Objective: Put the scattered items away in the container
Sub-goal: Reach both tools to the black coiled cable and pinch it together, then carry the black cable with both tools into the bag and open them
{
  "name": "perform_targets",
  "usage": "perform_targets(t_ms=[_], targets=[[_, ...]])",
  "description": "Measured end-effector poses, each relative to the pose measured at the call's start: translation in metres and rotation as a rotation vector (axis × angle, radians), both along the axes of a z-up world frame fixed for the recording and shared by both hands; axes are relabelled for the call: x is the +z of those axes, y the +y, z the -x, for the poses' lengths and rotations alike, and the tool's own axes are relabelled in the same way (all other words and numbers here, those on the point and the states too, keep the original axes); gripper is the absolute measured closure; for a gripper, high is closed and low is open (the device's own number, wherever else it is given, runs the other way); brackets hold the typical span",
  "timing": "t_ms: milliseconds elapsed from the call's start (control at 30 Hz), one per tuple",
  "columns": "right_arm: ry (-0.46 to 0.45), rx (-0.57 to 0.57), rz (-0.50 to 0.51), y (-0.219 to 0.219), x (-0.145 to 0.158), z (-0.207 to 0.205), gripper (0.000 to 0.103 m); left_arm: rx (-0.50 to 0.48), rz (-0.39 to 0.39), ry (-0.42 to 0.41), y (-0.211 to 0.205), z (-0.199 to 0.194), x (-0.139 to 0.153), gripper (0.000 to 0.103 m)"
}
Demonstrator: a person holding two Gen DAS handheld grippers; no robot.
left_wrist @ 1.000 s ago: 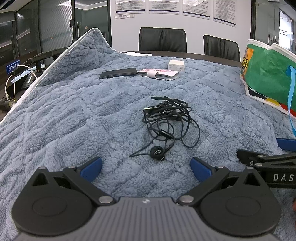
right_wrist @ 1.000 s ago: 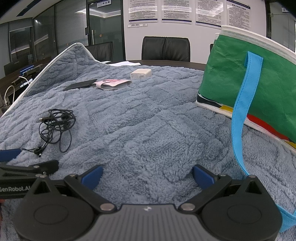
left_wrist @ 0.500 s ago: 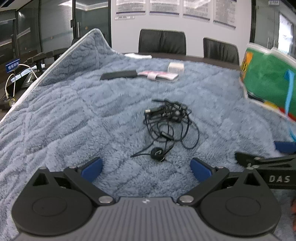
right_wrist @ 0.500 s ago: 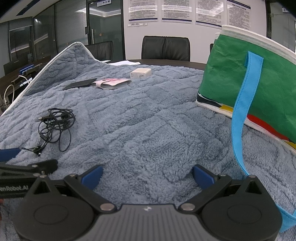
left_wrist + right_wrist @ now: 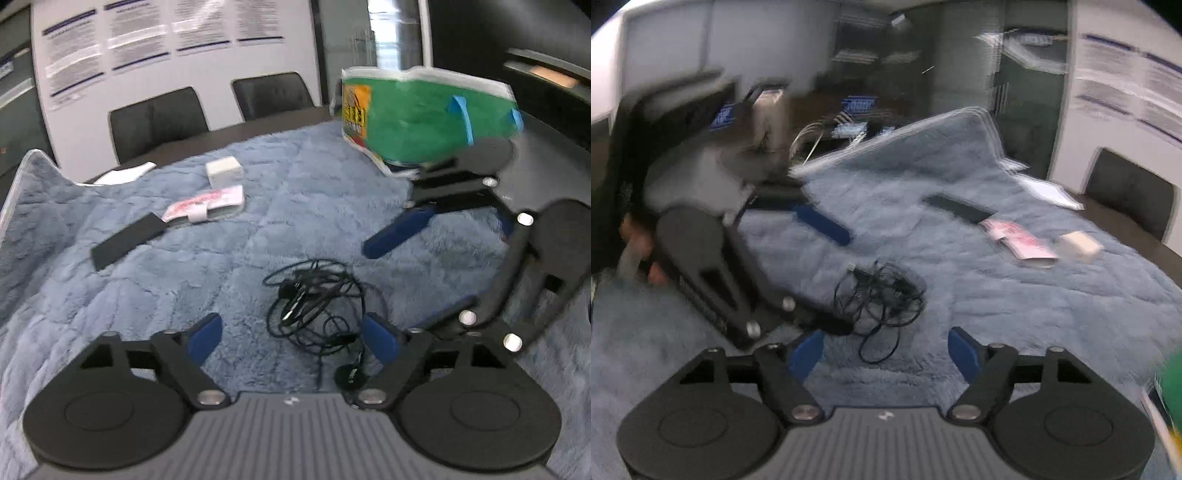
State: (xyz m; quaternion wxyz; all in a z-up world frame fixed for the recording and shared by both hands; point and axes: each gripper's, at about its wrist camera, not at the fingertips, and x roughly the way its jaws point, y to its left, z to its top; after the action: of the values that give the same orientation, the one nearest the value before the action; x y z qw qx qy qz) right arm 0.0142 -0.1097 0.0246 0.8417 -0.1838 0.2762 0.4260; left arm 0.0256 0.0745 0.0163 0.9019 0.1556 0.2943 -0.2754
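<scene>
A tangle of black earphones [image 5: 314, 299] [image 5: 882, 291] lies on the blue-grey fleece blanket [image 5: 258, 229]. My left gripper [image 5: 291, 334] is right at it. Its jaws are closing, with an earbud and some cable between the blue pads, which do not press on it. My right gripper [image 5: 886, 347] faces the same tangle from the other side. Its jaws are closing too, with one cable loop between the tips. Each gripper shows in the other's view: the right [image 5: 391, 291], the left [image 5: 844, 282]. The green tote bag [image 5: 424, 122] stands at the back right.
Farther back on the blanket lie a black flat case [image 5: 127, 240] [image 5: 958, 208], a banded pink banknote bundle [image 5: 207, 206] [image 5: 1019, 240] and a white box [image 5: 223, 171] [image 5: 1078, 245]. Black chairs [image 5: 159, 118] line the table's far edge. A hand [image 5: 639, 243] holds the left gripper.
Both grippers have rolled and swung in toward the earphone tangle from opposite sides, and their jaws have narrowed. The right view has turned away from the bag. The items have not moved.
</scene>
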Motion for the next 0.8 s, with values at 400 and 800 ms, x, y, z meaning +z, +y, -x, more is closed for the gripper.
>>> perform_targets(t_ms=[400, 800], targets=[[-0.108, 0.01, -0.041, -0.025, 0.034, 0.009, 0.096, -0.258, 0.026, -0.213, -0.042, 0.022, 0.067, 0.089], [-0.349, -0.396, 0.051, -0.212, 0.165, -0.002, 0.096, -0.528, 0.072, -0.413, -0.243, -0.068, 0.171, 0.086]])
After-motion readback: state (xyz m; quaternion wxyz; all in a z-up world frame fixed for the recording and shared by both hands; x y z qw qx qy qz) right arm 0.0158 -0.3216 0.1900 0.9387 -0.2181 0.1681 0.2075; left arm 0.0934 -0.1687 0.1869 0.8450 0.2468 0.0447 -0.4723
